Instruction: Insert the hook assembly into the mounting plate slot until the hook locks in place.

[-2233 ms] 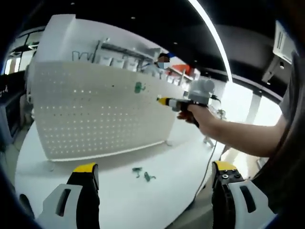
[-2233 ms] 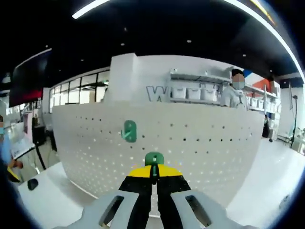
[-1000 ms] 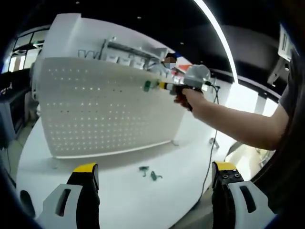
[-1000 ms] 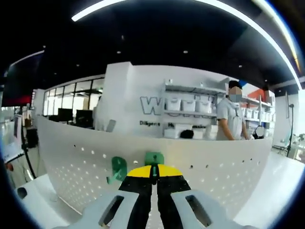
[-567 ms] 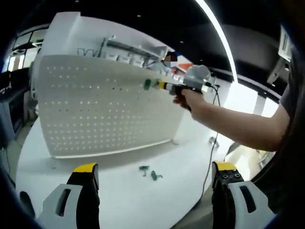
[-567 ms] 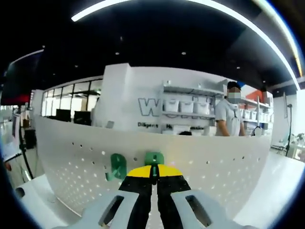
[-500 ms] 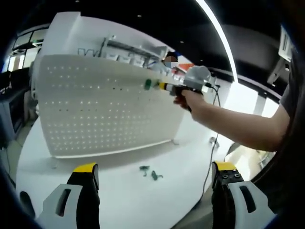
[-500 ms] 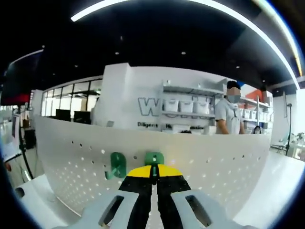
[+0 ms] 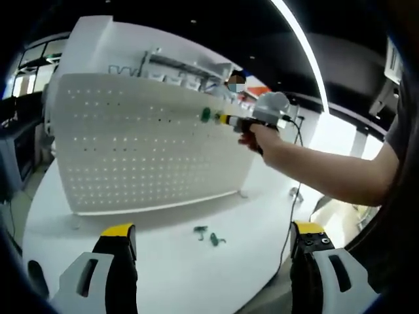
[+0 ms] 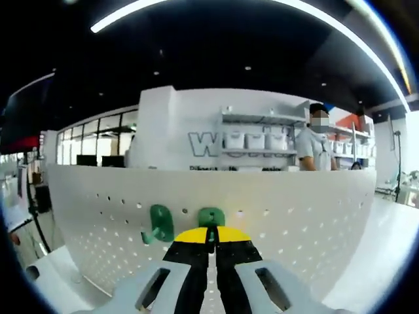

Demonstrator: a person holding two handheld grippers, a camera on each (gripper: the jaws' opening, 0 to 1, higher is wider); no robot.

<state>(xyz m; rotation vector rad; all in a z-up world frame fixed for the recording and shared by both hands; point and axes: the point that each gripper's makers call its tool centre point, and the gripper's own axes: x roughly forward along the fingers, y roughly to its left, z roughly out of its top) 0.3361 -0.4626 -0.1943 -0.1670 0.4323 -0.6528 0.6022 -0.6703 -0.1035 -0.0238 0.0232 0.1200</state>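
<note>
A white pegboard (image 9: 150, 150) stands upright on the round white table (image 9: 163, 275). Near its top edge, my right gripper (image 9: 224, 119) is held by a hand, with a green hook (image 9: 206, 115) at its tip against the board. In the right gripper view, the right gripper (image 10: 211, 233) is shut on that green hook (image 10: 211, 216), close to the pegboard (image 10: 301, 209). A second green hook (image 10: 158, 224) hangs in the board just to its left. My left gripper (image 9: 212, 230) is low over the table, jaws wide apart with nothing between them.
Two loose green hooks (image 9: 208, 235) lie on the table in front of the board. A forearm (image 9: 327, 176) reaches in from the right. A cable (image 9: 288, 216) hangs off the table's right edge. A person (image 10: 314, 144) stands at shelves behind the board.
Since 2.2 s ago, the right gripper has risen with its hook to the board's top rows, beside the mounted hook. Over the last half second it has barely moved. The left gripper stays open.
</note>
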